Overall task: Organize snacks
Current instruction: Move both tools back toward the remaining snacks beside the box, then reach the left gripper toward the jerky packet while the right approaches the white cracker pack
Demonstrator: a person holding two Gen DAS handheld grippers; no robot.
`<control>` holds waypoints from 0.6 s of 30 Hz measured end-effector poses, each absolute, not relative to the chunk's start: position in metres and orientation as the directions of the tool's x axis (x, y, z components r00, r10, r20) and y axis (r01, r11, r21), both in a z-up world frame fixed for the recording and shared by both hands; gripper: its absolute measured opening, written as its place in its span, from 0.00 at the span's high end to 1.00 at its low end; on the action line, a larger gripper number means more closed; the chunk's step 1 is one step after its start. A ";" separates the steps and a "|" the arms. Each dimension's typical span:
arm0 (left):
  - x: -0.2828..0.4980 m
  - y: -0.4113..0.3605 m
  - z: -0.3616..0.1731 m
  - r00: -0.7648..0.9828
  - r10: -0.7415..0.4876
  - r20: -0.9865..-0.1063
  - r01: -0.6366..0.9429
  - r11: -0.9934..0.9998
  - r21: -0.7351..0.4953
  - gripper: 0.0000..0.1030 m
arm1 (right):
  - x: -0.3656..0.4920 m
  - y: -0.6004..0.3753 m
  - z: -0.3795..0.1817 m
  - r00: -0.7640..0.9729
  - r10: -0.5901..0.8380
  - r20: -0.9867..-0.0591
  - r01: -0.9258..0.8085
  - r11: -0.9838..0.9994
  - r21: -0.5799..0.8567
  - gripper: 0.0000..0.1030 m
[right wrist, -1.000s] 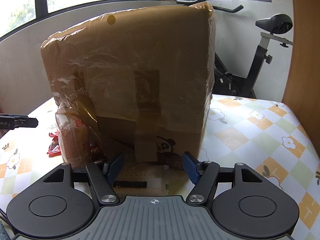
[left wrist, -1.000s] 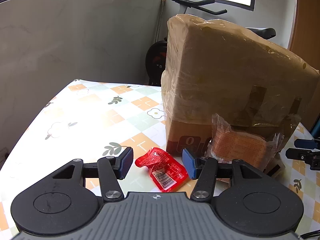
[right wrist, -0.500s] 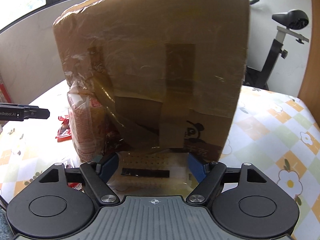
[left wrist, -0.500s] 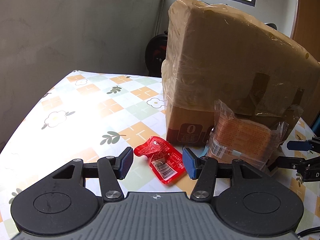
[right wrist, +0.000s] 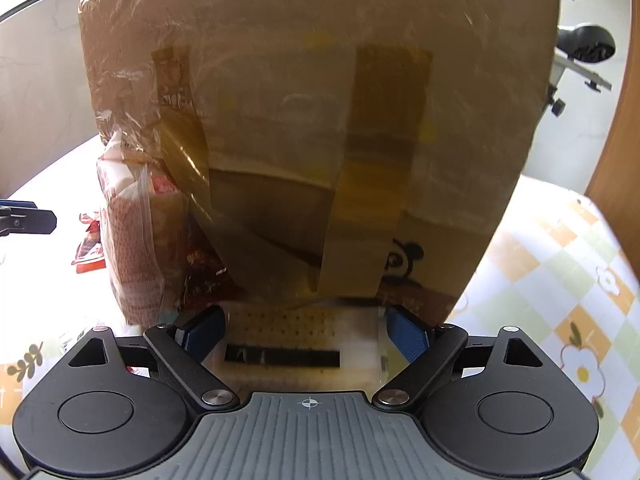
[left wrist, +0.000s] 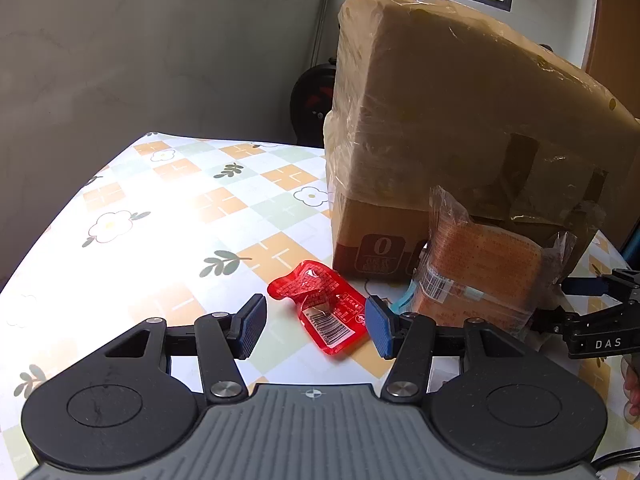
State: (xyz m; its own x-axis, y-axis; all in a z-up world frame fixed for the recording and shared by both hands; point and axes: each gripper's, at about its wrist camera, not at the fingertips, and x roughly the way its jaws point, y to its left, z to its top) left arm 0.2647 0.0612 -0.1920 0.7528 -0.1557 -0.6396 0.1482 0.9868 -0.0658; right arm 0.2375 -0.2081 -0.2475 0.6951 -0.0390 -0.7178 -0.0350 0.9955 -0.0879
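Since a second ago the right gripper (right wrist: pixel 306 332) has sunk toward the table and closed in on the cardboard box (right wrist: pixel 320 120), which now fills almost its whole view, and its jaws are opening, the blue pads spreading to either side of a pale flat packet with a black strip (right wrist: pixel 300 344); the packet lies between the pads, but they do not visibly press on it. The left gripper (left wrist: pixel 316 322) has hardly shifted.

Going left to right across the left wrist view: bare flowered tablecloth (left wrist: pixel 160 220), then the left gripper's pads, released and half spread, with the red sachet (left wrist: pixel 320 306) lying on the cloth just ahead of them and a little toward the right pad. Its long axis runs diagonally, from upper left down to lower right, so it lies skewed to the gap, not square across it. Next comes the orange wrapped snack pack (left wrist: pixel 480 276) leaning against the box front, then the right gripper's fingers entering from the far right edge.

The left hand is plainly the nearer one to the sachet; it looks as though a short push forward and down would bring the sachet between the pads. For the right hand, the packet sits directly ahead, tucked under the box's lower edge, its long side crosswise to the pads
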 end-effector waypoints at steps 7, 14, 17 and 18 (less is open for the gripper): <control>0.260 0.063 -0.195 0.749 -0.157 -0.643 0.146 0.987 -0.071 0.45 | 0.219 -0.221 -0.248 0.679 -0.030 -0.734 -0.031 0.997 -0.069 0.13; 0.258 0.060 -0.195 0.748 -0.162 -0.644 0.150 0.986 -0.074 0.45 | 0.210 -0.239 -0.255 0.651 -0.094 -0.753 0.038 0.995 -0.091 0.13; 0.257 0.058 -0.197 0.745 -0.161 -0.647 0.152 0.986 -0.071 0.45 | 0.212 -0.237 -0.255 0.658 -0.103 -0.746 0.016 0.992 -0.123 0.13; 0.256 0.057 -0.197 0.744 -0.161 -0.648 0.151 0.986 -0.071 0.45 | 0.213 -0.236 -0.255 0.663 -0.102 -0.742 -0.004 0.990 -0.139 0.13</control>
State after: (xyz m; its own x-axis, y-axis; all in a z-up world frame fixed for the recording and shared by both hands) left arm 0.2565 0.0574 -0.1970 0.7445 -0.1607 -0.6480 0.1509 0.9860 -0.0711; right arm 0.2133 -0.2358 -0.2551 0.6626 -0.1017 -0.7421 -0.0036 0.9903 -0.1389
